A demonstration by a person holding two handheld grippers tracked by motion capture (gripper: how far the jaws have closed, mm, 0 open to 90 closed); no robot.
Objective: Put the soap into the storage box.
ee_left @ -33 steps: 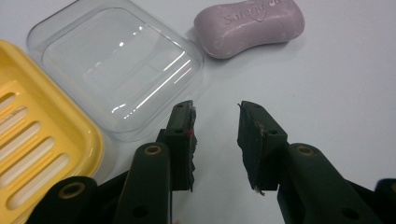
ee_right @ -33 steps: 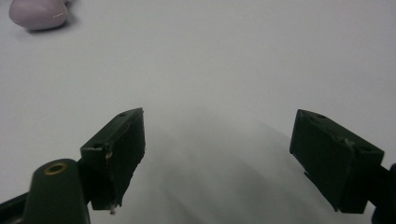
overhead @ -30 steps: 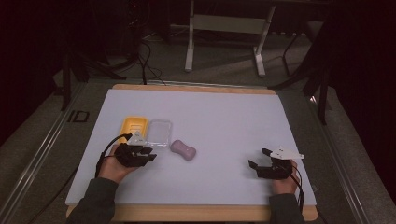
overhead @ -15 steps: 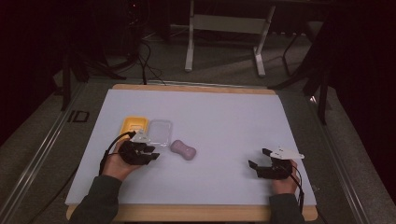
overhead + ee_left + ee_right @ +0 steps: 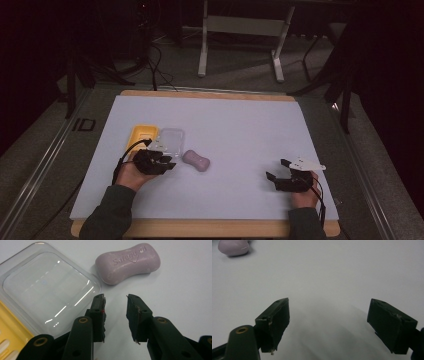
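Observation:
A pale purple soap bar (image 5: 128,263) lies flat on the white mat (image 5: 240,130); it also shows as the soap bar (image 5: 196,160) in the high view. My left gripper (image 5: 115,305) points at it from just short of its near side. Its jaws stand apart and have just been closing a little, with nothing between them. A clear plastic lid (image 5: 47,290) lies beside the left jaw, touching a yellow soap dish (image 5: 8,340). In the high view the left gripper (image 5: 167,162) sits left of the soap. My right gripper (image 5: 276,169) rests open at the front right, nothing between its jaws (image 5: 328,315).
The clear lid (image 5: 171,136) and yellow dish (image 5: 141,135) sit side by side just behind my left hand. The mat covers a wooden table whose front edge (image 5: 210,228) is near my forearms. A metal stand (image 5: 240,25) is on the floor beyond the table.
My left gripper has edged slightly right and forward, closer to the soap. The right gripper has stayed where it was. The soap, lid and dish have not moved.

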